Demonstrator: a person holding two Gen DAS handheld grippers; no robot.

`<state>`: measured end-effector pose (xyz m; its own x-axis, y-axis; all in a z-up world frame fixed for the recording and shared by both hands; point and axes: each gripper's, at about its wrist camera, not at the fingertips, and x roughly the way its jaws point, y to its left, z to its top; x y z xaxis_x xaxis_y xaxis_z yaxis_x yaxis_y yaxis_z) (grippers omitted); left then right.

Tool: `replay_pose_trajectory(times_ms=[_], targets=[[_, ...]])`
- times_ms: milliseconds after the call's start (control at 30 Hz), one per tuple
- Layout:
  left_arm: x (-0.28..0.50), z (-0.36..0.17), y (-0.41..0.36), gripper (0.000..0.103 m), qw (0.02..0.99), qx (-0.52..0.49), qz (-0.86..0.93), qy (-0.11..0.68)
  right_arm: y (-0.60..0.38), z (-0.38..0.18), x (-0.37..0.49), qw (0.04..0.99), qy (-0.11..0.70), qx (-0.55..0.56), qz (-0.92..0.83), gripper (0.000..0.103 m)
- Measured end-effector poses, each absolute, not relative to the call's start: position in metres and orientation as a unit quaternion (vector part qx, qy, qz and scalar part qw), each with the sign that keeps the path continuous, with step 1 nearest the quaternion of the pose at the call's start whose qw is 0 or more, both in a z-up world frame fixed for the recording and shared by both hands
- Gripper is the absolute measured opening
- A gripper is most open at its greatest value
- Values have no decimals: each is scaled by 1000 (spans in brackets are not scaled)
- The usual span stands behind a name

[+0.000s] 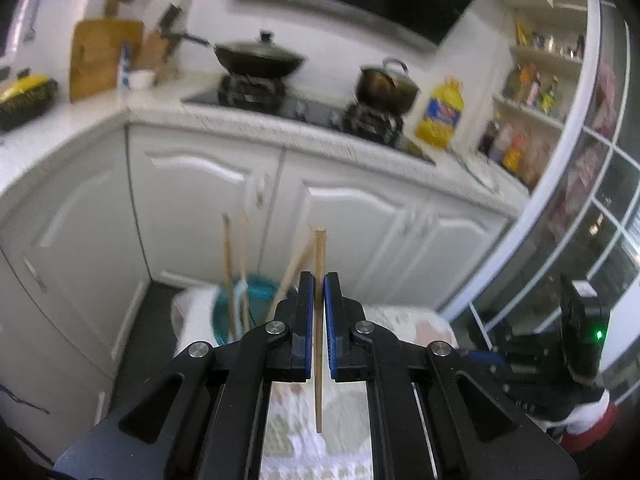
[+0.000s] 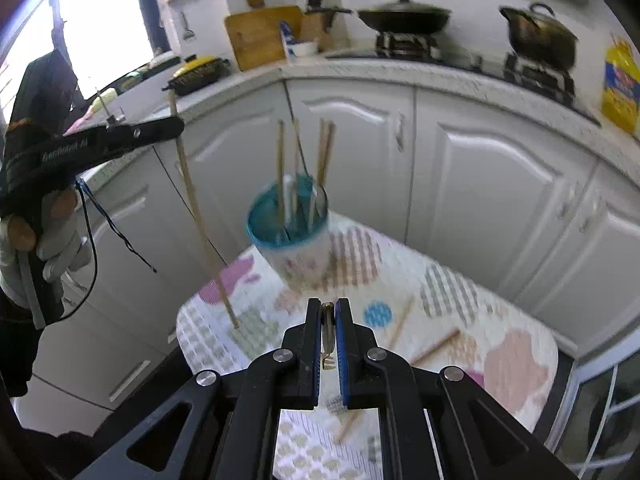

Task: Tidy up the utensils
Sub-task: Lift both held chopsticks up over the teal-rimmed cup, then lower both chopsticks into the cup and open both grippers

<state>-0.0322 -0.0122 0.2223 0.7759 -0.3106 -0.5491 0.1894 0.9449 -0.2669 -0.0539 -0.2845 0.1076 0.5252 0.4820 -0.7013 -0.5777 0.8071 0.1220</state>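
teal-rimmed cup [image 2: 290, 236] on the patterned tabletop [image 2: 500, 344], holding several upright chopsticks [image 2: 280, 168] and a white utensil whose kind cannot be told. left gripper [image 1: 319, 284]: fingers clamped on a single wooden chopstick [image 1: 319, 360], held upright above the tabletop, beside the cup. right gripper [image 2: 328, 312]: fingers closed on a small metal fork [image 2: 328, 340], near the cup. loose chopsticks [image 2: 436, 346] lie flat on the tabletop.
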Motion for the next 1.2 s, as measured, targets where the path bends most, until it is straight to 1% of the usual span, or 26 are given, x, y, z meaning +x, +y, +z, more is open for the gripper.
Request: replay_pose_trajectory(times_ms=[200, 400, 500, 733, 1000, 1200], targets=[[-7, 247, 9, 4, 953, -94, -90, 272, -248, 141, -30, 873, 352, -56, 334, 6], [27, 237, 23, 4, 959, -87, -46, 265, -209, 151, 6, 869, 344, -49, 353, 6], [42, 225, 26, 4, 962, -74, -25, 263, -190, 141, 27, 860, 355, -46, 363, 6], [69, 185, 31, 4, 955, -77, -3, 285, -164, 105, 63, 844, 387, -39, 370, 6], [84, 143, 21, 4, 945, -69, 1, 320, -167, 62, 81, 828, 427, -6, 363, 6], [86, 125, 16, 4, 938, -65, 1, 339, -172, 37, 89, 820, 451, 4, 352, 6]])
